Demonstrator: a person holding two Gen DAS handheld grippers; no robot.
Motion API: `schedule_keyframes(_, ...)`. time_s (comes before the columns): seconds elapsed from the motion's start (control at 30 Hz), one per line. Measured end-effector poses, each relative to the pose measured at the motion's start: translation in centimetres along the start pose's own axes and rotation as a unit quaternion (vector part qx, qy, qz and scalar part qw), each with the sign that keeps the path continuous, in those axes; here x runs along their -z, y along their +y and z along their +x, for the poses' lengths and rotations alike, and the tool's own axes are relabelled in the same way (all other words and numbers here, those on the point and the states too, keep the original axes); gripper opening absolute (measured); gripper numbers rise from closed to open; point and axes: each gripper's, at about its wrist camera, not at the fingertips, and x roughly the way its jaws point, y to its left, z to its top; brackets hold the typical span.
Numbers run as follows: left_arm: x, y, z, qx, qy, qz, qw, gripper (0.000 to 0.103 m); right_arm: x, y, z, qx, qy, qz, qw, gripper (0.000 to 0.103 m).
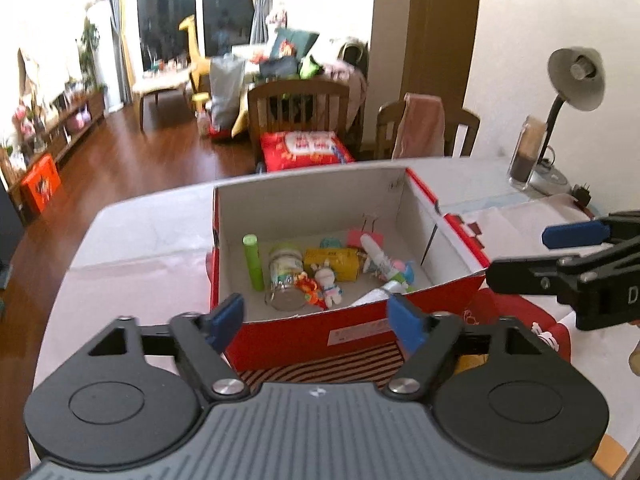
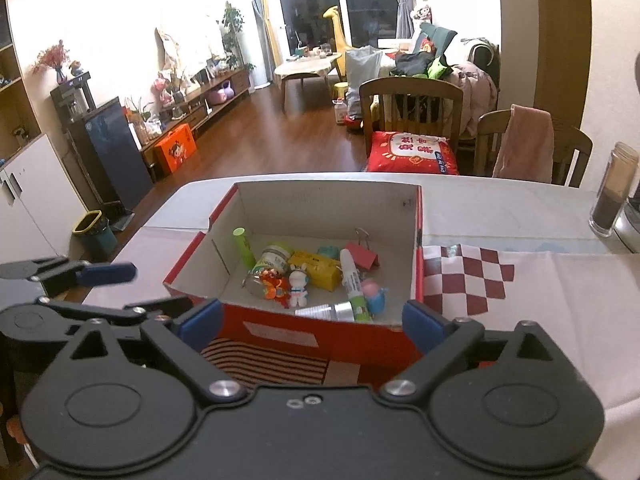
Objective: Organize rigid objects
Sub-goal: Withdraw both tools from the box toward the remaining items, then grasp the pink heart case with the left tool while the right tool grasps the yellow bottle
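A red cardboard box with a white inside stands open on the table. In it lie a green tube, a glass jar, a yellow carton, a small white toy figure, a pink binder clip and a white tube. My left gripper is open before the box's near wall, with nothing in it. My right gripper is open beside it and holds nothing.
A striped mat lies under the box's near side and a red-chequered cloth to its right. A desk lamp and a tall glass container stand at the table's far right. Wooden chairs with a red cushion are behind the table.
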Motion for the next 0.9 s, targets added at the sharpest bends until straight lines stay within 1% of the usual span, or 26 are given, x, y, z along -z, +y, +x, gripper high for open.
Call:
schedule_keyframes(0.1, 0.4, -0.4, -0.8, 0.011, -0.006, -0.003, 0.9999, 0.084, 1.2, -0.1, -0.6, 0.000, -0.005, -0.002, 1.000, 0.102)
schedule_keyframes(0.2, 1.0, -0.9, -1.1, 0.014, -0.004, 0.002, 0.9999, 0.084, 2.5, -0.2, -1.1, 0.000, -0.009, -0.004, 1.000, 0.103)
schedule_keyframes(0.33, 2.7, -1.7, -1.5, 0.022, -0.002, 0.012, 0.9997, 0.084, 4.1, -0.4, -1.0, 0.002, -0.003, -0.005, 1.000, 0.103)
schedule_keyframes(0.5, 5.2, -2.8, -0.8, 0.031, 0.023, 0.014, 0.9992, 0.084, 5.9, -1.0, -0.1, 0.008, 0.017, -0.004, 1.000, 0.103)
schedule_keyframes(0.63, 7.0, -3.6, 0.1, 0.041, 0.044, 0.011, 0.9981, 0.084, 7.2, -1.6, 0.9, 0.017, 0.033, 0.012, 0.999, 0.103)
schedule_keyframes(0.73, 8.7, -4.5, 0.9, 0.049, 0.058, 0.023, 0.9968, 0.084, 8.1, -2.1, 1.9, 0.023, 0.048, 0.028, 0.998, 0.103)
schedule_keyframes(0.8, 9.5, -5.2, 1.6, 0.047, 0.070, 0.033, 0.9959, 0.084, 8.7, -2.3, 2.5, 0.027, 0.056, 0.031, 0.998, 0.103)
schedule_keyframes(0.9, 10.6, -5.8, 2.6, 0.048, 0.086, 0.034, 0.9946, 0.084, 9.4, -2.6, 3.3, 0.031, 0.065, 0.036, 0.997, 0.103)
